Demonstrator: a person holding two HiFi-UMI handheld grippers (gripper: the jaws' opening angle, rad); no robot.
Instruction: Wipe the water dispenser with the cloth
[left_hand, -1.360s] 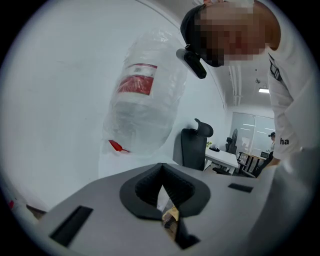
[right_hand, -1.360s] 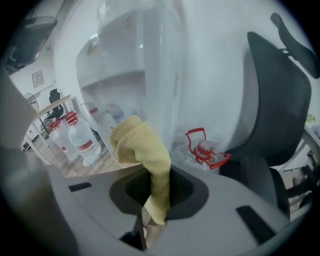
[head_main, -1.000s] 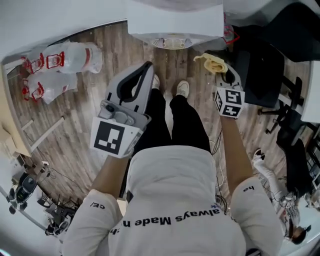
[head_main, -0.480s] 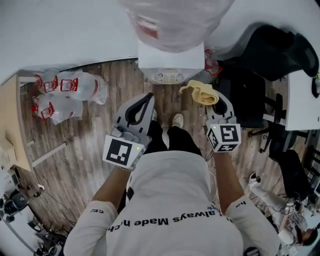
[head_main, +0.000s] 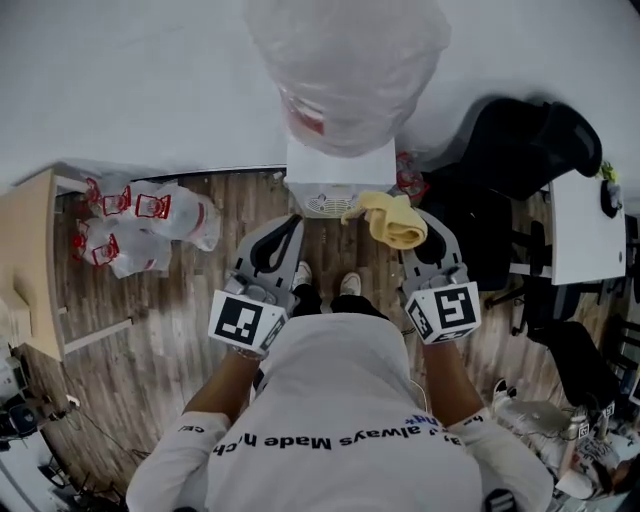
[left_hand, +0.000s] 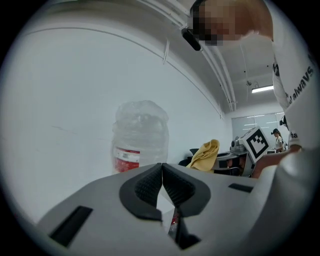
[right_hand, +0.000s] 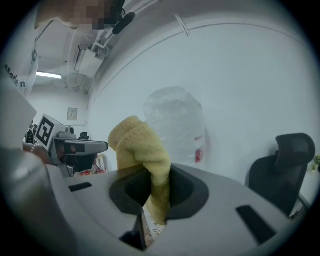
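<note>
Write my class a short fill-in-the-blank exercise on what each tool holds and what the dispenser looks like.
1. The right tool is shut on a ____ cloth.
2. The left tool is shut and holds ____.
3. Under its clear bottle, the water dispenser has a ____ body.
Missing words: yellow; nothing; white.

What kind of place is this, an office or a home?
Probably an office: a water dispenser with a big bottle on top stands by a white wall, with a black office chair and a white desk nearby.
</note>
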